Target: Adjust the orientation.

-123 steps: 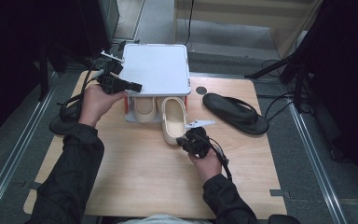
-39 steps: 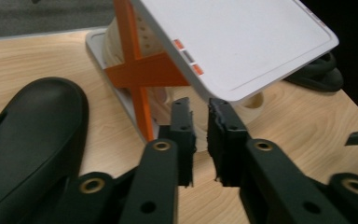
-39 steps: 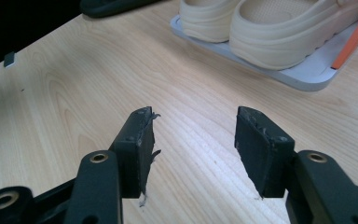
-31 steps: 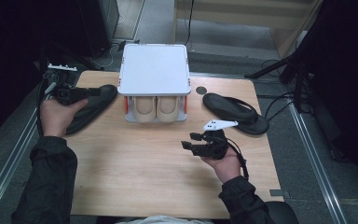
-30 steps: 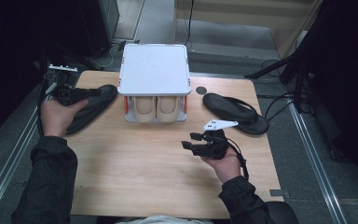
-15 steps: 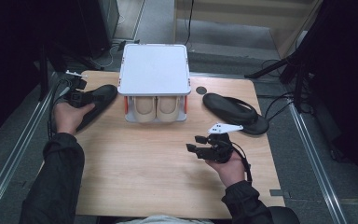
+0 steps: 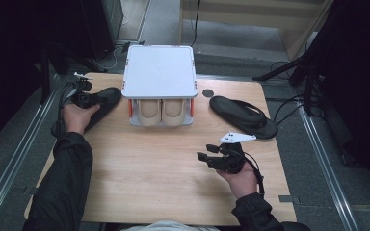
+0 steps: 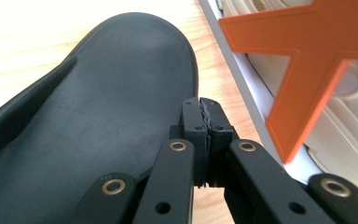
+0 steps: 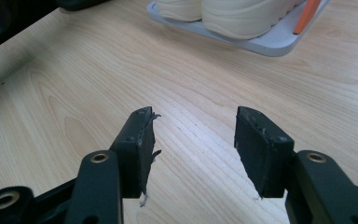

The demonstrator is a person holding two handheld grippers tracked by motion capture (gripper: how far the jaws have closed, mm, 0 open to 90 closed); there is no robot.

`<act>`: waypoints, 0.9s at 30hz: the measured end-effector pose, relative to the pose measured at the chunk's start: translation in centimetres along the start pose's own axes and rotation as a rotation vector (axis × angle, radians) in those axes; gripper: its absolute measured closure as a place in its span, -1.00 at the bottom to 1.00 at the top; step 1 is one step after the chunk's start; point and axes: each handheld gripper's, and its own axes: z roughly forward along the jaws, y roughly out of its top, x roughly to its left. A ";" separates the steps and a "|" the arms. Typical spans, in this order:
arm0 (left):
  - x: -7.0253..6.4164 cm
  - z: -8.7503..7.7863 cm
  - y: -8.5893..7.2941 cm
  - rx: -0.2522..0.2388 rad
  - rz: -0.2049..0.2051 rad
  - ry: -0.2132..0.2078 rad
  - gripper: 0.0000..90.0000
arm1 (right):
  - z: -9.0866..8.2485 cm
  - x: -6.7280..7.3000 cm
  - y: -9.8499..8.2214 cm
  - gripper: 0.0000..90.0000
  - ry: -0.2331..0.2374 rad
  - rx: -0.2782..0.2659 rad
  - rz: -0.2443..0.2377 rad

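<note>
At table's left edge, left gripper [image 7: 83,97] is seen shut over black sandal [image 7: 94,106], grip unclear. Right gripper [image 9: 193,140] held open, empty. Next likely: sandal racked.

Our right tongs [image 9: 193,140] stand parted over bare worktop [image 9: 74,93].

We see the two black jaws rising from the bottom edge with a wide gap between them and nothing in it; only pale wood grain shows through. The pad on the jaw to our left is frayed, with shreds hanging from its inner edge. Well ahead of the tips, a grey tray [image 9: 270,44] lies on the wood, carrying two cream shoes [image 9: 233,14] side by side, their soles facing us. An orange piece [image 9: 306,14] stands at the tray's far right corner. Ahead and to the left, a dark shape [image 9: 9,23] crosses the corner; we cannot tell what it is.
</note>
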 end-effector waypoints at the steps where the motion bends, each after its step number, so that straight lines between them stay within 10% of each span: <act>1: 0.1 0.2 0.0 -0.005 -0.004 0.006 1.00 | -0.1 0.0 -0.1 0.07 -0.002 0.000 0.003; 27: -0.4 -0.4 -2.1 0.072 -0.023 -0.062 1.00 | -0.6 -0.5 0.4 0.07 0.000 -0.026 0.013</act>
